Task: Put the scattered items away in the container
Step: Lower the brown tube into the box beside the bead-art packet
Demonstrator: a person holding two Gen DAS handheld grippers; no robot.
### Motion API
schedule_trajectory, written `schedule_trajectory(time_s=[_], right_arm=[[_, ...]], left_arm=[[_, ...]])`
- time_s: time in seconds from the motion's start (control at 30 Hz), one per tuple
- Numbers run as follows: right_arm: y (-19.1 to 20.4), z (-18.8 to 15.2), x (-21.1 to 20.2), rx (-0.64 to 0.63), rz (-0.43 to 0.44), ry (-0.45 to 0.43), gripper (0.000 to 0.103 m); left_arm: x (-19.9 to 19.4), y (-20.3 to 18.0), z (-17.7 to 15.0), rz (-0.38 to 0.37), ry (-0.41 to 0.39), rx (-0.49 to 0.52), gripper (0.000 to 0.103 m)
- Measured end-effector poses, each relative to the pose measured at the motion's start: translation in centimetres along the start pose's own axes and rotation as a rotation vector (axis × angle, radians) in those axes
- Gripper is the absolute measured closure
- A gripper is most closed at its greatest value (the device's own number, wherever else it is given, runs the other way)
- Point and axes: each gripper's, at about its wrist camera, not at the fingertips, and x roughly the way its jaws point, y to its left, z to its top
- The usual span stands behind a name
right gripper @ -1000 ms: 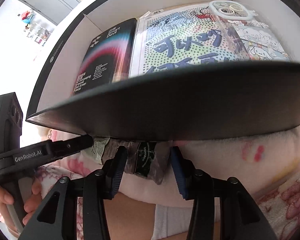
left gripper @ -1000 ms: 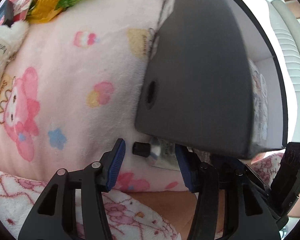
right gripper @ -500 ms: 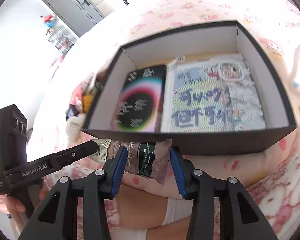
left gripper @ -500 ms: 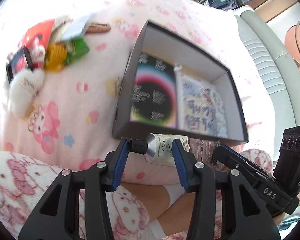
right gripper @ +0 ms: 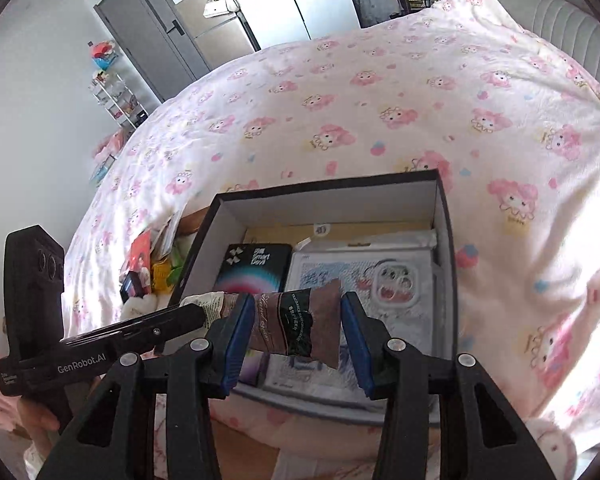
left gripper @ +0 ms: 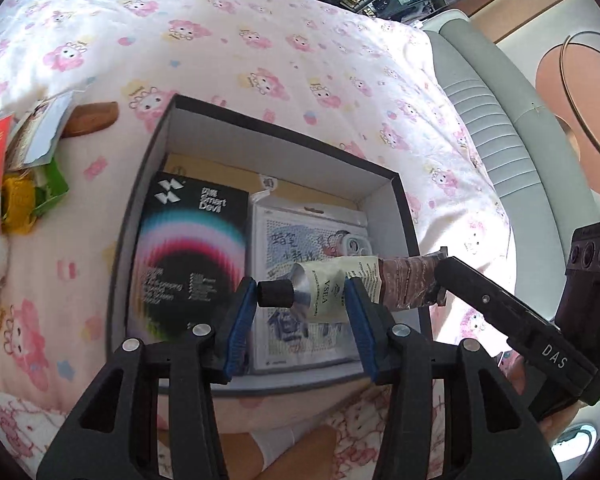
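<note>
The hand cream tube [left gripper: 340,288] hangs crosswise in the air above the open black box [left gripper: 404,216], cap end to the person's left, crimped brown end to the right. Both grippers bracket it: the left gripper [left gripper: 302,304] has its blue pads around the cap and silver shoulder, the right gripper [right gripper: 296,320] around the brown tail. Neither pair of jaws looks fully pressed in; a gap shows beside the tube on each, so I cannot tell which one truly carries the weight. Holding both ends keeps the soft tube level, which I judge helps lay it flat.

Below it, the box floor already holds a dark packet [left gripper: 192,256] along the left wall and a phone case pack [right gripper: 380,280] towards the right wall. The box sits on the pink bedspread [right gripper: 380,100]. Beyond the box's left side, a small heap of snacks and cards [left gripper: 16,184] still waits.
</note>
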Motion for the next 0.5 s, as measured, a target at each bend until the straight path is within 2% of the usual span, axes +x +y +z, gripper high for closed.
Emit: schedule_trajectory(time_s=[0.2, 0.37, 0.5], right_arm=[[-3.8, 4.2, 3.3, 0.009, -0.029, 0.057, 0.062], [-6.1, 4.9, 7.8, 0.009, -0.065, 0.136, 0.062], [-7.1, 5.9, 9.8, 0.002, -0.078, 0.168, 0.062]], left_arm=[[6.1, -0.7, 4.0, 0.032, 0.028, 0.0, 0.057], [10.0, -0.1, 5.6, 0.059, 0.078, -0.009, 0.057], [12.1, 0.5, 6.9, 0.05, 0.097, -0.023, 0.057]])
